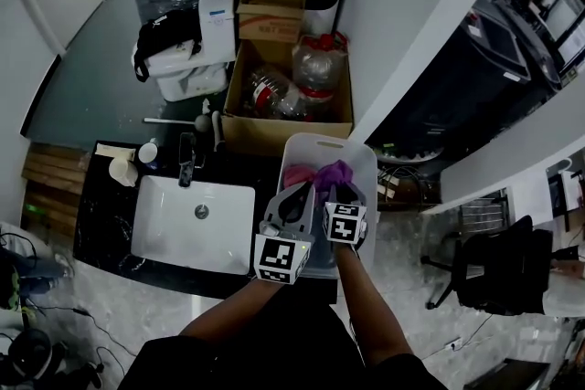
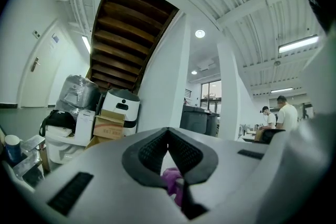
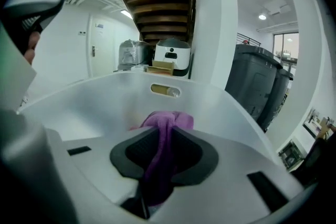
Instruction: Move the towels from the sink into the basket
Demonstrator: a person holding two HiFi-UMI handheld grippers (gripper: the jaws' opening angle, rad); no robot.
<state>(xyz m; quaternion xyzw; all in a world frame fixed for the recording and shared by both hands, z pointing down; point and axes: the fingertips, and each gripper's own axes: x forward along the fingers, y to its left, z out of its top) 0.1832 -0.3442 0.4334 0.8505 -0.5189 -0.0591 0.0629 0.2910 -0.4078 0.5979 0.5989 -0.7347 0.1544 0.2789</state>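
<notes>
A white basket [image 1: 322, 140] stands on the counter to the right of the white sink [image 1: 174, 237], whose basin holds no towels. My right gripper [image 1: 340, 189] is over the basket, shut on a purple towel [image 1: 335, 171]. In the right gripper view that gripper [image 3: 167, 134] points down into the basket [image 3: 105, 97], and the purple towel [image 3: 168, 120] runs between its pads. My left gripper [image 1: 294, 193] is beside it, its tips together. A pink towel [image 1: 297, 175] lies in the basket just ahead of the tips. In the left gripper view, pink cloth [image 2: 170, 178] shows through the slit below the left gripper [image 2: 168, 136].
A black faucet [image 1: 187, 158] and cups [image 1: 123, 167] stand behind the sink. An open cardboard box of plastic bottles [image 1: 288, 91] sits behind the basket, with smaller boxes beyond it. A black office chair [image 1: 494, 274] stands on the floor at the right. Dark bins [image 3: 257, 86] are to the right.
</notes>
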